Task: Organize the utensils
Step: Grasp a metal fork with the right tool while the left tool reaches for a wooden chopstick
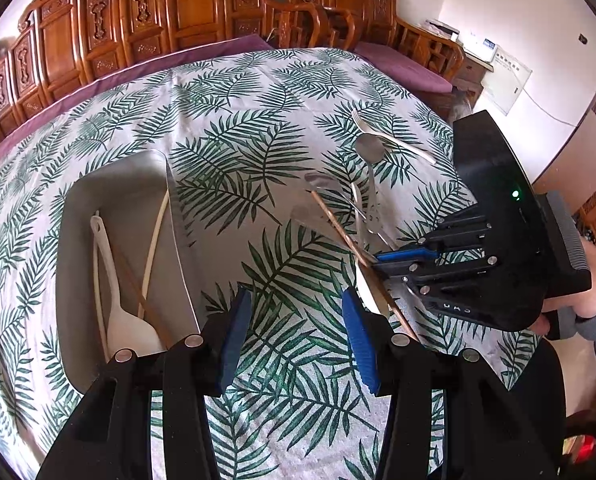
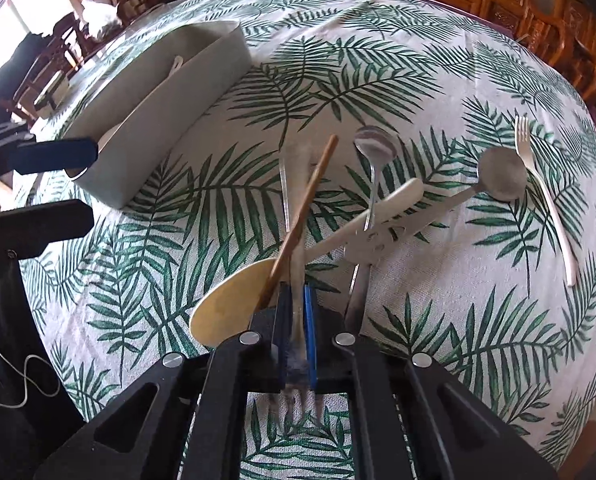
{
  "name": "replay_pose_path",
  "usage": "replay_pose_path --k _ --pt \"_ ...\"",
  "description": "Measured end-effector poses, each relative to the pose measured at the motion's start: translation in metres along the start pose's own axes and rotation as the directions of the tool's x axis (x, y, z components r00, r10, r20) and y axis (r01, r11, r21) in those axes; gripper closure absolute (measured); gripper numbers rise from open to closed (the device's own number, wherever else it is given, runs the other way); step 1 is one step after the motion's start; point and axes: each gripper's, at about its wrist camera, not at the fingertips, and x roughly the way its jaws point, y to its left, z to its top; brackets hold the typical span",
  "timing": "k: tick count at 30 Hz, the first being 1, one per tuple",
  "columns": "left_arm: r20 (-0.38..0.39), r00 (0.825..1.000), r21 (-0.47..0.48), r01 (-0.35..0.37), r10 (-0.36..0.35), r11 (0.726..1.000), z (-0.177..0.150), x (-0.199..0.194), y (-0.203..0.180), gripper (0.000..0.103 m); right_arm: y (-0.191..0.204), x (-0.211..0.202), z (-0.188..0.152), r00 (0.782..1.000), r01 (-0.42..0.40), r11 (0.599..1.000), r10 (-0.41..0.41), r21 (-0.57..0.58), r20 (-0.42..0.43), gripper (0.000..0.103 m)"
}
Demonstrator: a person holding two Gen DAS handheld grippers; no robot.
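A grey bin (image 1: 78, 240) (image 2: 166, 92) on the leaf-print cloth holds a white spoon (image 1: 118, 304) and chopsticks. My left gripper (image 1: 294, 344) is open and empty, just right of the bin. My right gripper (image 2: 296, 312) (image 1: 382, 258) is shut on a metal fork (image 2: 298, 280) whose tines stick back under the fingers. Around it lie a brown chopstick (image 2: 306, 208), a cream serving spoon (image 2: 234, 308), a metal spoon (image 2: 374, 148), a round metal ladle (image 2: 502, 174) and a white plastic fork (image 2: 546, 196) (image 1: 390, 136).
Carved wooden benches with purple cushions (image 1: 402, 64) line the far table edge. A person's sleeve and hand (image 1: 594, 292) hold the right gripper. Chairs and a bag (image 2: 98, 20) stand beyond the bin.
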Motion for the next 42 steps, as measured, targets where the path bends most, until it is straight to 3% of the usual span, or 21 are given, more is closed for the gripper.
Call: replay_pose_path --k 11,32,42 --pt "-0.018 1.000 -0.007 0.005 -0.005 1.000 -0.003 0.011 -0.017 0.058 -0.016 -0.039 -0.024 0.992 0.062 0.991 -0.075 0.118 0.101 0.095" --pt "-0.057 0.998 -0.070 0.010 -0.014 0.997 -0.008 0.051 -0.096 0.058 -0.053 -0.088 -0.115 0.974 0.014 0.947 -0.085 0.322 0.208 0.095" --pt "-0.102 0.992 -0.084 -0.085 0.076 0.993 0.002 0.081 -0.108 0.074 -0.066 -0.087 -0.119 0.969 -0.032 0.935 -0.057 0.353 0.241 0.095"
